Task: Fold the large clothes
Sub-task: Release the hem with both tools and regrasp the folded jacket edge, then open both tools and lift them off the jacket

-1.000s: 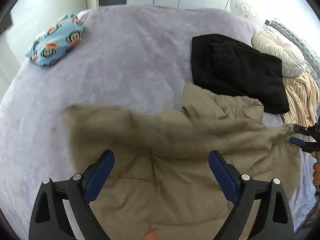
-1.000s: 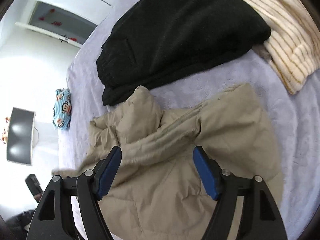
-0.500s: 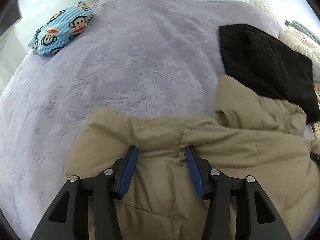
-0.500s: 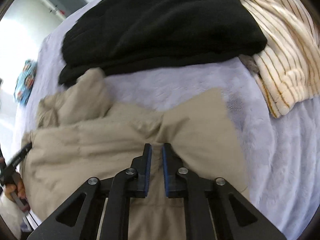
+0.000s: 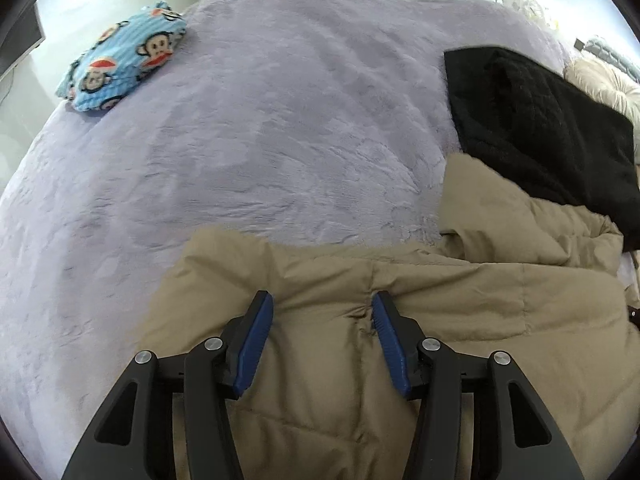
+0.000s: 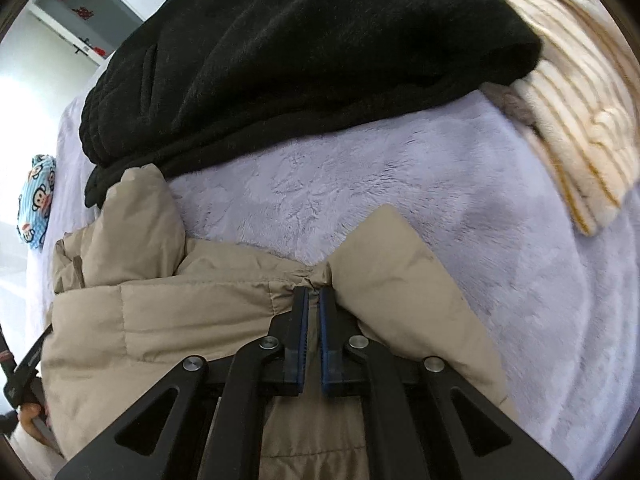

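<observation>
Right gripper fingers pinched tan jacket edge after closing. Left gripper fingers half-spread, pressed around a jacket fold after closing. Jacket on lavender bed; black garment touching beyond; striped blanket, monkey-print cloth well apart.

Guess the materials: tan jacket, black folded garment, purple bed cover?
Tan jacket: looks like smooth woven nylon or polyester shell, matte, stitched into puffy quilted panels, probably padded. Black folded garment: fuzzy fleece or thick knit; nap and ribbed texture show. Purple bed cover: plush short-pile fleece, with an embossed pattern and brushed streaks. Fibre content can't be confirmed.
</observation>
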`<state>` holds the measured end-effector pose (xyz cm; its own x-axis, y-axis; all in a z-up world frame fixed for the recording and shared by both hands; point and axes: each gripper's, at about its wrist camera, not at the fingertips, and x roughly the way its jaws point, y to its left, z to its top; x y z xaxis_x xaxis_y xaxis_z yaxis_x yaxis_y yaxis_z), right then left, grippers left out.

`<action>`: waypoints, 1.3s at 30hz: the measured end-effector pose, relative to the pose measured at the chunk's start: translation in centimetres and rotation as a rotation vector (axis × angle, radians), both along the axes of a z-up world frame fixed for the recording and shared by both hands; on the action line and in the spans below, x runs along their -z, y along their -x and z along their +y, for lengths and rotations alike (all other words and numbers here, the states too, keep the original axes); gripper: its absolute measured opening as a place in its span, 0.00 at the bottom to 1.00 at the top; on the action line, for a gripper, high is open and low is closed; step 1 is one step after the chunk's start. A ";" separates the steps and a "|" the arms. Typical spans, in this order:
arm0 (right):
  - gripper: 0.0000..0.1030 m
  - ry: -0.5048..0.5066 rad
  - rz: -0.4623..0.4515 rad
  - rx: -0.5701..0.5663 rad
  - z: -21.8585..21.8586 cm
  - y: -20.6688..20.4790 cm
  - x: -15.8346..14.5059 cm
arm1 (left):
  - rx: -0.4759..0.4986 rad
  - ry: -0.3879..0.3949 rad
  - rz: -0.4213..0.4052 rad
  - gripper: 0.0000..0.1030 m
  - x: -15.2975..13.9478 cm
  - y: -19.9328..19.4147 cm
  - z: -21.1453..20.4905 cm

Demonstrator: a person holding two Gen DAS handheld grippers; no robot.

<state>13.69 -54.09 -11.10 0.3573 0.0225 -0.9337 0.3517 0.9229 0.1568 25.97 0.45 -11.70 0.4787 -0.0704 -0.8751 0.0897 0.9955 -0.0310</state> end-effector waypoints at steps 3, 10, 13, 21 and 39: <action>0.08 0.055 -0.009 0.003 0.0 1.0 -1.7 | -0.028 -0.025 -0.029 0.53 -1.8 1.5 2.0; 0.09 0.045 -0.044 0.048 -0.4 5.7 -5.2 | -0.117 -0.043 0.004 0.53 -3.8 5.1 6.6; 0.10 0.007 -0.033 0.055 0.1 8.1 -5.3 | -0.125 -0.035 0.053 0.53 -3.6 7.2 6.9; 0.44 -0.085 -0.044 0.102 3.3 12.9 -6.0 | -0.136 0.022 0.114 0.89 -3.4 12.3 6.4; 0.75 -0.268 -0.028 0.194 5.4 21.9 -3.9 | -0.211 0.229 0.197 0.90 -1.8 18.8 8.3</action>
<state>-8.21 -48.67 -7.18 0.4045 0.1954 -0.8934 0.5088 0.7637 0.3974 7.21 8.80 -9.91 0.3279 -0.1930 -0.9248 -0.1466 0.9567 -0.2516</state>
